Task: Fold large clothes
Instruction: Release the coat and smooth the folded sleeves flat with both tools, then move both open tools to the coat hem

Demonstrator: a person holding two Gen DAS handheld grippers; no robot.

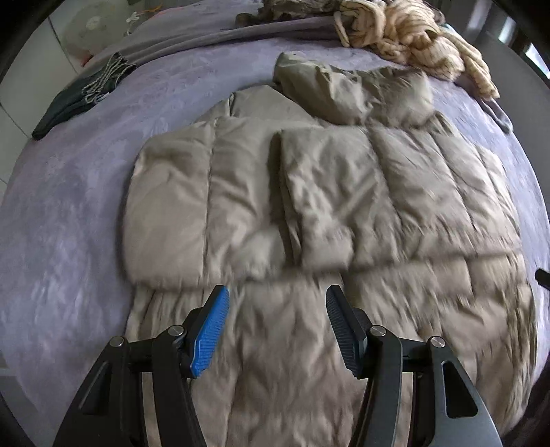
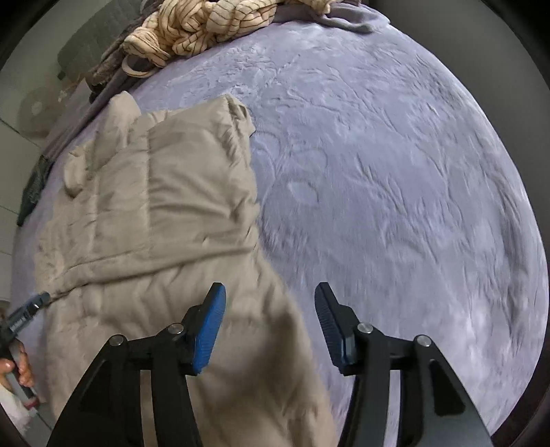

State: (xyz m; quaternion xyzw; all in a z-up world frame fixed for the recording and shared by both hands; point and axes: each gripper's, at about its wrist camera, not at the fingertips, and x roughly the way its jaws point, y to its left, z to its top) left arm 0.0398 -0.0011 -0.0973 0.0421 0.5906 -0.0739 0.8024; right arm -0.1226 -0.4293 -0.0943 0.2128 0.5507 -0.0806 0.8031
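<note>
The left gripper [image 1: 276, 297] hangs low in its frame, fingers apart and holding nothing, above the beige puffer jacket [image 1: 309, 192] spread mid-frame on the lavender blanket [image 1: 68, 206]. The right gripper [image 2: 270, 295] likewise gapes empty over the jacket's edge. A striped cloth [image 2: 192, 31] lies bunched at the top.

Both hand-held grippers open, pointing steeply down

Left hand-held gripper [image 1: 276, 295] and right hand-held gripper [image 2: 270, 292] have jaws spread, nothing pinched; a hand [image 2: 20, 368] grips the left handle.
</note>
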